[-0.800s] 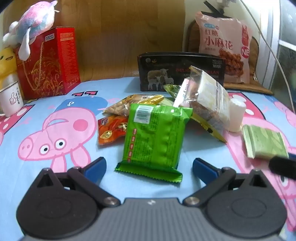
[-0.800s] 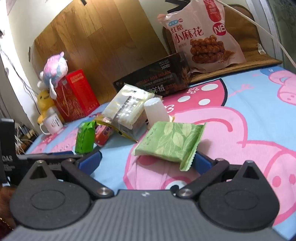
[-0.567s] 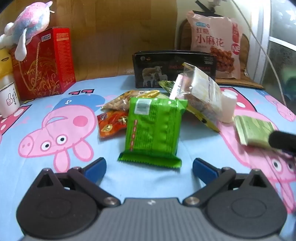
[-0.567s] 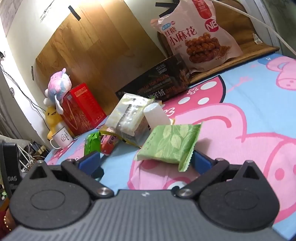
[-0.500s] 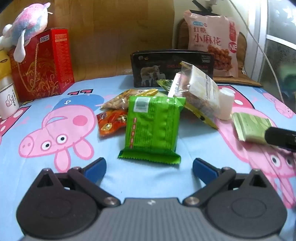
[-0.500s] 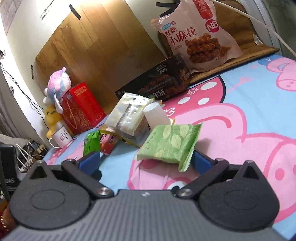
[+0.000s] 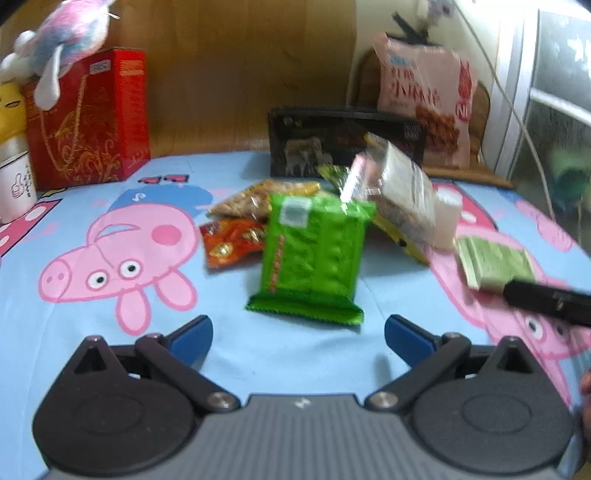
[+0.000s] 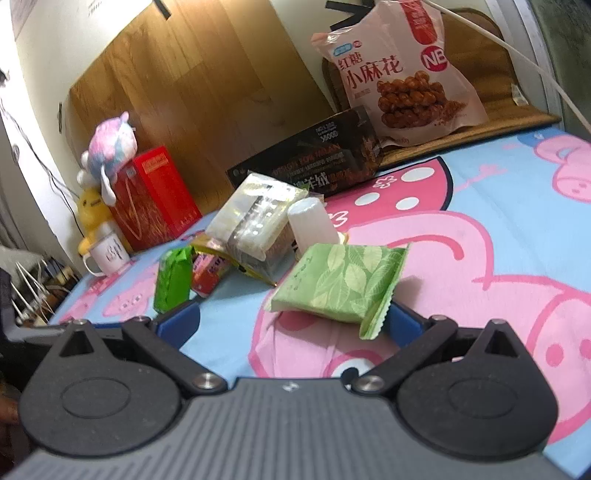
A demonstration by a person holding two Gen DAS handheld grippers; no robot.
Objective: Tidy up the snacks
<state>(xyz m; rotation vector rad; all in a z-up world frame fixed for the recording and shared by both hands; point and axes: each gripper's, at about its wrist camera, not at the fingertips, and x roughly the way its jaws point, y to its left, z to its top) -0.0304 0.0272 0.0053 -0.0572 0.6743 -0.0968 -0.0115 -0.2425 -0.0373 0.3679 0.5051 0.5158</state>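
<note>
A bright green snack pack [image 7: 312, 254] lies on the Peppa Pig cloth just ahead of my open, empty left gripper [image 7: 297, 334]. Behind it are an orange-red packet [image 7: 231, 245], a gold peanut packet [image 7: 258, 199], a clear wrapped pack [image 7: 400, 194] and a white cup [image 7: 447, 216]. A pale green leaf-print pack [image 8: 341, 282] lies between the open fingers of my right gripper [image 8: 291, 321]; whether its far finger touches the pack's edge I cannot tell. The leaf-print pack also shows in the left wrist view [image 7: 495, 262], with the right gripper's black finger [image 7: 546, 301] over it.
A black box [image 7: 343, 142] and a big pink snack bag [image 8: 397, 72] stand at the back. A red box [image 7: 88, 118] with a plush toy [image 7: 62, 33] and a white mug [image 8: 107, 254] are at the far left. A wooden panel backs the table.
Both views shifted slightly; the left camera pulled back a little and the green pack sits farther from its fingers. The right gripper stays around the leaf-print pack. No snack moved.
</note>
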